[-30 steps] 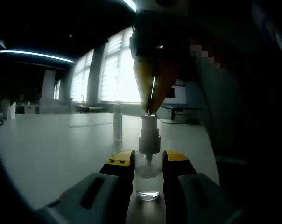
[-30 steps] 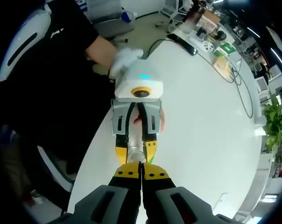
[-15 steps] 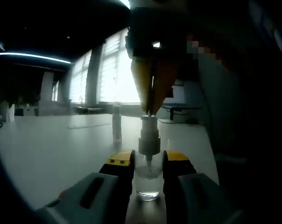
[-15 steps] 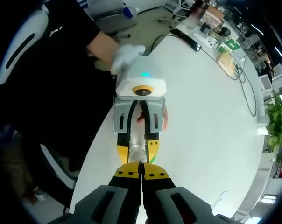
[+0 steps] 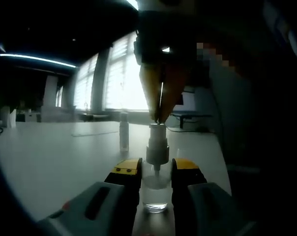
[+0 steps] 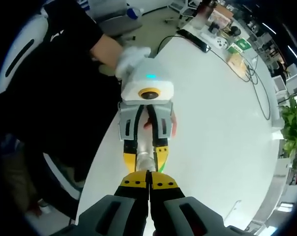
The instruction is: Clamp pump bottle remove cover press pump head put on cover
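Note:
My left gripper (image 5: 156, 169) is shut on a clear pump bottle (image 5: 156, 194) that stands on the white table (image 5: 50, 157). Its yellow-tipped jaws clamp the bottle's body just under the grey pump head (image 5: 157, 142). My right gripper (image 5: 159, 117) comes down from above, shut, with its tips resting on top of the pump head. A slim clear cover (image 5: 124, 130) stands upright on the table behind and to the left. Looking down in the right gripper view, my right gripper (image 6: 149, 178) is shut directly over the bottle (image 6: 144, 160), which the left gripper (image 6: 145, 151) holds.
A person's gloved hand (image 6: 131, 56) holds the left gripper at the table's edge. A cable (image 6: 247, 78) and small desk items (image 6: 222, 29) lie at the far end of the table (image 6: 222, 137). Bright windows (image 5: 119, 73) stand behind.
The right gripper's shut tips stay on the pump head, which sits a touch lower now. The left gripper keeps its clamp on the bottle.

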Demonstrator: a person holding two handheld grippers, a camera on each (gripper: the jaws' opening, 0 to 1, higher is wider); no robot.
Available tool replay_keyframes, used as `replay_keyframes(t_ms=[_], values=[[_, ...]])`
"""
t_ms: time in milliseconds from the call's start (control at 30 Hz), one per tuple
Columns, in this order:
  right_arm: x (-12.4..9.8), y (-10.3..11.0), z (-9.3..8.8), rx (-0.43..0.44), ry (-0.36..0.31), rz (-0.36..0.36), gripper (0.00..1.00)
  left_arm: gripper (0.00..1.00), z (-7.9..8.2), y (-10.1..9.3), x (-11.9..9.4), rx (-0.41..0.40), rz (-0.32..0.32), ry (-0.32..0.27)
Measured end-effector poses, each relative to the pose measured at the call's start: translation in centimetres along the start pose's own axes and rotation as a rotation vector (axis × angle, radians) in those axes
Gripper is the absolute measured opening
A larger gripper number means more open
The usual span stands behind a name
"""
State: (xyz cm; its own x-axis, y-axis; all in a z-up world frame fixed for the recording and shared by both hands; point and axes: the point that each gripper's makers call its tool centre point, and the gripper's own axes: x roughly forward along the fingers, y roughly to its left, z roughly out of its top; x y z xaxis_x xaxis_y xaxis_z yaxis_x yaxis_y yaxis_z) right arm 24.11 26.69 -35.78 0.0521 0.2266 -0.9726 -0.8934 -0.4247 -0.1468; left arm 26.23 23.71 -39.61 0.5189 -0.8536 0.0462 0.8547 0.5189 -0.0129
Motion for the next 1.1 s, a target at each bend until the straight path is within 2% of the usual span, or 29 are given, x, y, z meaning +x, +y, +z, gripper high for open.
replay_keyframes(t_ms=[333,567,767,1100], values=[[0.13,0.21,0.06,-0.001,0.044,0.04,0.0,0.14,0.03,-0.05,0.01,0.007,-0.001,0.001],[0.12,0.0,-0.32,0.032,0.062,0.047,0.0,0.14,0.08,-0.07,0.03,0.009,0.001,0.0],[0.06,0.14,-0.33,0.049,0.038,0.05,0.0,0.14,0.13,-0.18,0.07,0.008,0.001,0.0],[0.2,0.25,-0.27,0.056,0.07,0.083,0.0,0.14,0.14,-0.06,0.09,0.005,0.002,0.001]])
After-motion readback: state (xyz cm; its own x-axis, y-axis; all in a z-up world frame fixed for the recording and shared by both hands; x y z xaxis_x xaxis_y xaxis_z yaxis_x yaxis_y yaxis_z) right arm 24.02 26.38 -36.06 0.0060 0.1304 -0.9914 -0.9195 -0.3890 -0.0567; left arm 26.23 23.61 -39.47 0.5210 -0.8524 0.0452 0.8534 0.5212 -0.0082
